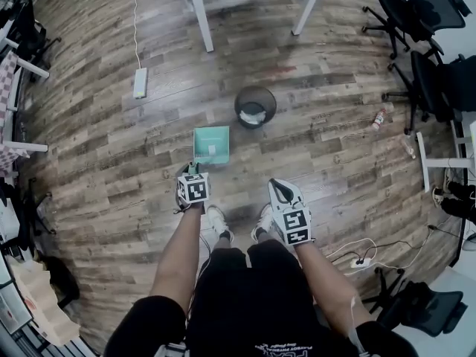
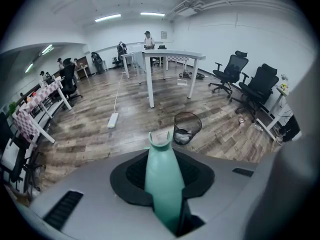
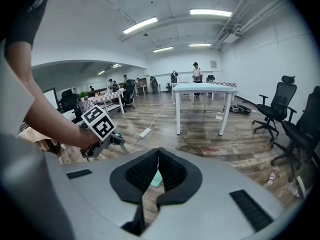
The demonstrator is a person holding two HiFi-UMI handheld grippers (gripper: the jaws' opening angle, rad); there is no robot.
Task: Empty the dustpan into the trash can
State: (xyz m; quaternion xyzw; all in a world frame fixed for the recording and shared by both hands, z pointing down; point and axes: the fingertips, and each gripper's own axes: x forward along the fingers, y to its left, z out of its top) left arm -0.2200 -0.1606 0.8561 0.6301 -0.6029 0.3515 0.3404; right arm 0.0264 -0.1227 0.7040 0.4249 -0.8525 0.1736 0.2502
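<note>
The teal dustpan [image 1: 211,145], open face up and handle clamped in the left gripper [image 1: 190,171], has the round black mesh trash can [image 1: 255,106], white scraps inside, upright at its one o'clock.

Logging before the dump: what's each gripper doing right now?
Left gripper: shut on the handle of the dustpan.
Right gripper: shut, holding nothing.

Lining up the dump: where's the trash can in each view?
Head view: trash can just above centre, on the floor.
Left gripper view: just right of centre.
Right gripper view: only its rim shows, just below centre.
Shared landmark: white power strip, left of it in all three.
</note>
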